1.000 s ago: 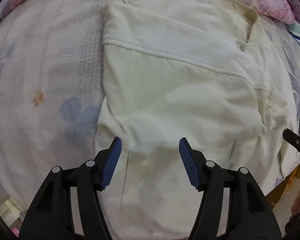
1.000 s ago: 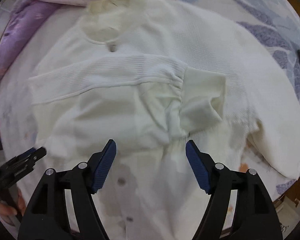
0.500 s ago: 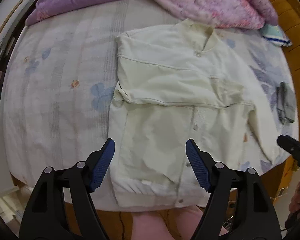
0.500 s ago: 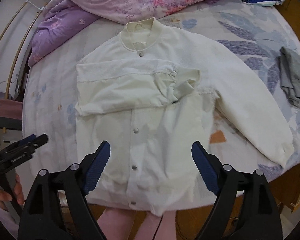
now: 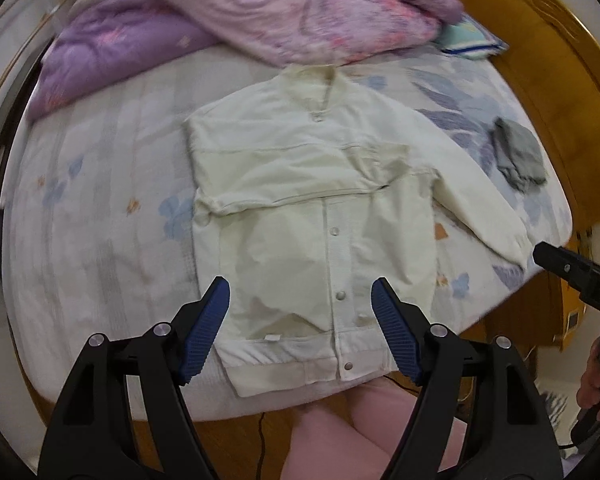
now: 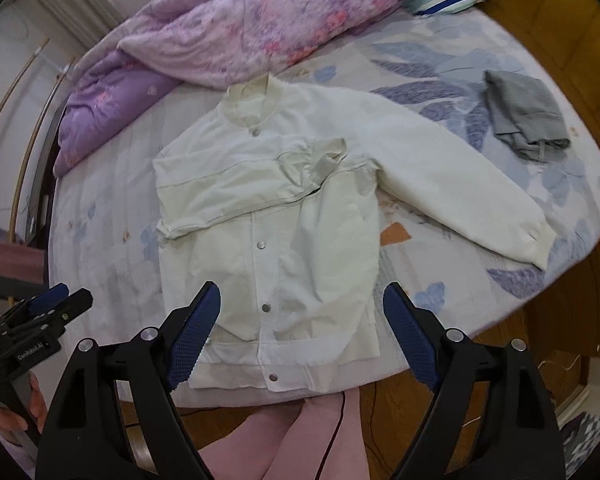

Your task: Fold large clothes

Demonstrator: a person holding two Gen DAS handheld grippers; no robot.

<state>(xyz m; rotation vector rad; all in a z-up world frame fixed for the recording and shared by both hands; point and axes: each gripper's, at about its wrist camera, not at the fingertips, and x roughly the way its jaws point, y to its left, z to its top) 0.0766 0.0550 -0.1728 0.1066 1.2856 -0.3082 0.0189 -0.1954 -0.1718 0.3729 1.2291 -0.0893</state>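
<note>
- The cream jacket [image 5: 312, 216] is lying flat, front up, on the bed [image 5: 100, 216], its hem at the near edge and its collar toward the pink and purple quilt [image 6: 236, 28].
- One sleeve is lying folded across the chest; the other sleeve [image 6: 460, 192] is stretching out sideways over the sheet.
- The left gripper [image 5: 300, 328] is hovering well above the hem, fingers spread wide and holding nothing.
- The right gripper [image 6: 302, 338] is hanging over the hem too, fingers apart and empty.
- A grey cloth [image 6: 520, 116] is sitting apart from the jacket, beyond the outstretched sleeve.
- No containers are showing here.
</note>
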